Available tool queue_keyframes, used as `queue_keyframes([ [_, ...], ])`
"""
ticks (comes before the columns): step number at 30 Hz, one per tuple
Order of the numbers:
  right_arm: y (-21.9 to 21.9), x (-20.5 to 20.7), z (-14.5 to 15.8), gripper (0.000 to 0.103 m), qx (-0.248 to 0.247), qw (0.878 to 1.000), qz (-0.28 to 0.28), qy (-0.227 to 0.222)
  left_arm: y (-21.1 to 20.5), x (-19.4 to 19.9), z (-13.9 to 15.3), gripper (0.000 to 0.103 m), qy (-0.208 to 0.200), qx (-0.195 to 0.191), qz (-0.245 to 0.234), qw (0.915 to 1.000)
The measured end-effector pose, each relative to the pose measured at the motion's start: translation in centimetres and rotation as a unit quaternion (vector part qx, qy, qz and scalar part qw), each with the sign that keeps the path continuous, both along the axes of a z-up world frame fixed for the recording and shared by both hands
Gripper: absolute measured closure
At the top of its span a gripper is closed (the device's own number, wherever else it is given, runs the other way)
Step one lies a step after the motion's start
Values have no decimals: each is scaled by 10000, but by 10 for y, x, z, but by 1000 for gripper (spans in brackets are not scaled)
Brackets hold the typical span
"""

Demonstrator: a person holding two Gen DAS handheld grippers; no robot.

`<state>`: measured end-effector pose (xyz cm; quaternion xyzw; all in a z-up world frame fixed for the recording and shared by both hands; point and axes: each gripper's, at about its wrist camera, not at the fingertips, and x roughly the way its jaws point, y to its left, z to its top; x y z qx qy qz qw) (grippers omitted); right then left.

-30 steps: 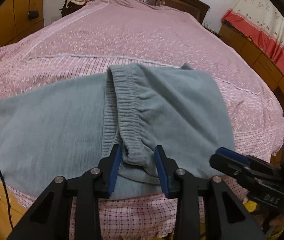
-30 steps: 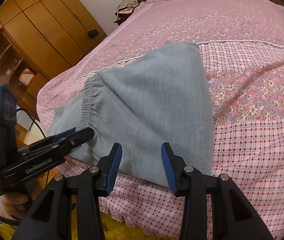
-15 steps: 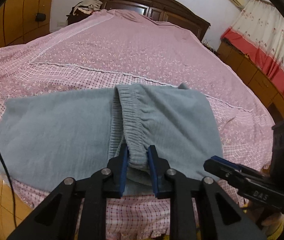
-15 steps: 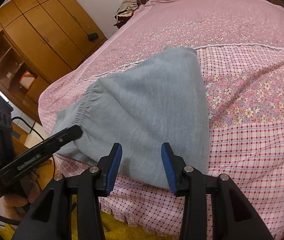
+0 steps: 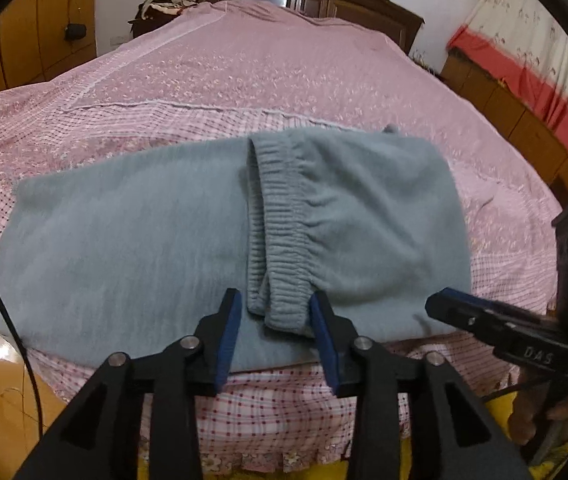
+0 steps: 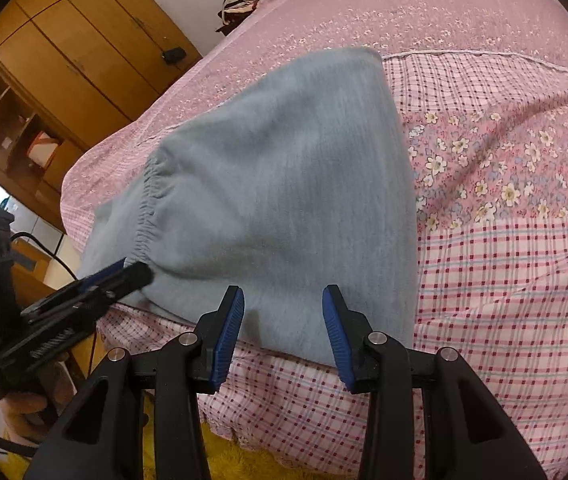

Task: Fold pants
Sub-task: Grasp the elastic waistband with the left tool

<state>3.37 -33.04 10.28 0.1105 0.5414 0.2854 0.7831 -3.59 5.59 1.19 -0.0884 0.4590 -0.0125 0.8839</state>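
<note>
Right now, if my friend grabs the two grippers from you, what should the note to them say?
Left gripper: jaws opening, the waistband corner lies between them, no longer pinched.
Right gripper: open, holding nothing, over the near edge of the pants.
Pants: grey, flat on the pink bed near its front edge, waistband end folded over the legs.
Done: one fold.
Left: probably back the left gripper off, then fold once more and smooth it.
</note>
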Motion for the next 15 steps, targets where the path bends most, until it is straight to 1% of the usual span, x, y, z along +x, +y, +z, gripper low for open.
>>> queue_keyframes([
  [5,7,-1,1,61,-97,9999,27,-41,8,-3,2,58,-40,-40,219,9997],
  [6,9,-1,1,61,-121,9999,31,-48,8,-3,1,56,-27,-76,230,9997],
  [8,17,0,0,61,-164,9998,30,-50,10,3,-5,48,54,-299,205,9993],
  [9,21,-1,-1,61,-189,9998,35,-51,10,8,-9,46,108,-529,129,9985],
  [10,25,-2,-2,61,-219,9997,45,-54,9,10,-13,46,144,-633,123,9978],
  [12,30,-4,-3,61,-259,9996,59,-66,6,16,-16,46,135,-580,145,9981],
  [15,35,-5,-5,61,-253,9997,52,-53,-4,17,-15,46,-42,-473,111,9988],
])
